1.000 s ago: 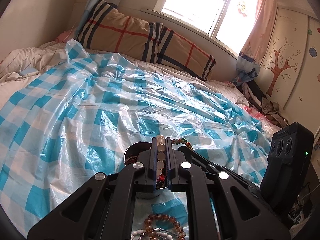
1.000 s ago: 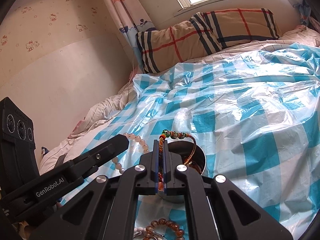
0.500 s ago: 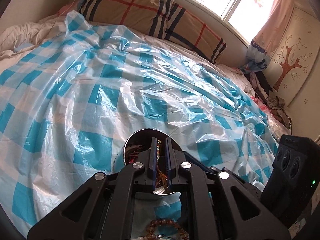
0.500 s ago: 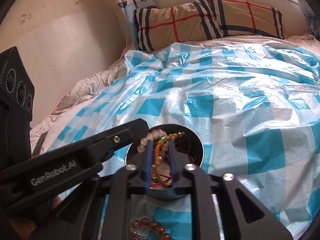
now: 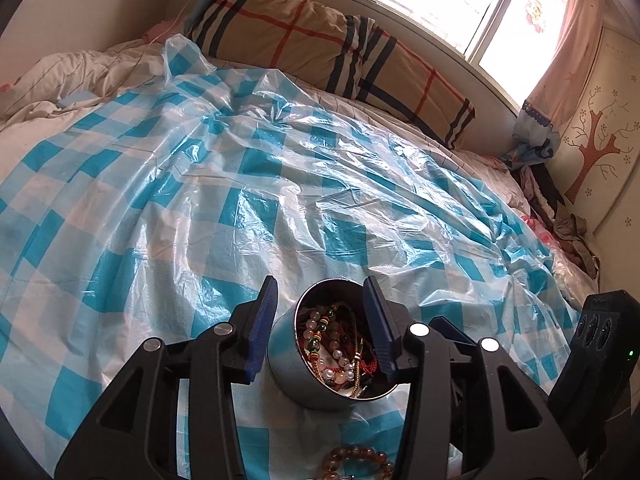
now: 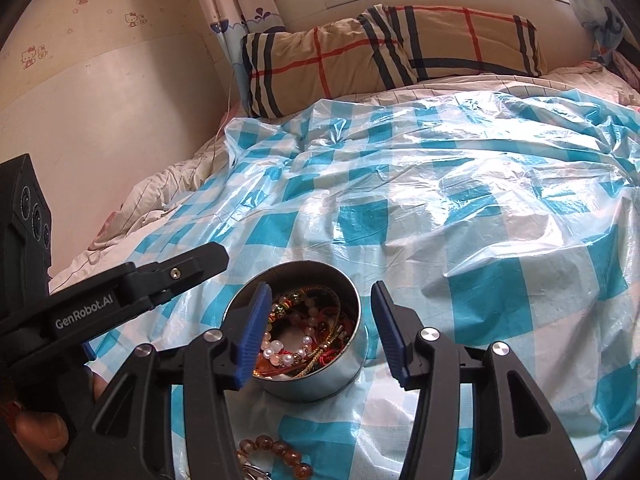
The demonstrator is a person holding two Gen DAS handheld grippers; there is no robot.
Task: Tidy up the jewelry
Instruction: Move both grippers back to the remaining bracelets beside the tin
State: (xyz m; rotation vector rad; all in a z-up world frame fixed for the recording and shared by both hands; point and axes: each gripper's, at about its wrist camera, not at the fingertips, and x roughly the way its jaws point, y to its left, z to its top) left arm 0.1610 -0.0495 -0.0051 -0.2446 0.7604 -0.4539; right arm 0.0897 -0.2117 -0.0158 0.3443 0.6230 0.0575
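Observation:
A round metal tin (image 5: 288, 364) stands on the blue-checked plastic sheet, filled with bead bracelets (image 5: 334, 344) in white, green and red. My left gripper (image 5: 320, 286) hangs just over the tin, jaws opening and nothing pressed between the pads. My right gripper (image 6: 321, 287) straddles the same tin (image 6: 352, 360) from the other side. Its jaws are opening too, and the pearl and gold strands (image 6: 298, 330) lie loose below them. An amber bead bracelet (image 6: 280, 450) lies on the sheet in front of the tin, also seen under the left gripper (image 5: 356, 456).
The crinkled plastic sheet (image 6: 460, 220) covers the bed. A plaid pillow (image 5: 320, 48) lies along the headboard under the window. Clothes (image 5: 560, 216) are piled at the bed's right side. The left gripper's body (image 6: 132, 292) and a person's thumb (image 6: 36, 436) sit beside my right gripper.
Both grippers held bead strings above the tin a second ago. Both have sunk toward it and opened, and the strings now lie inside the tin.

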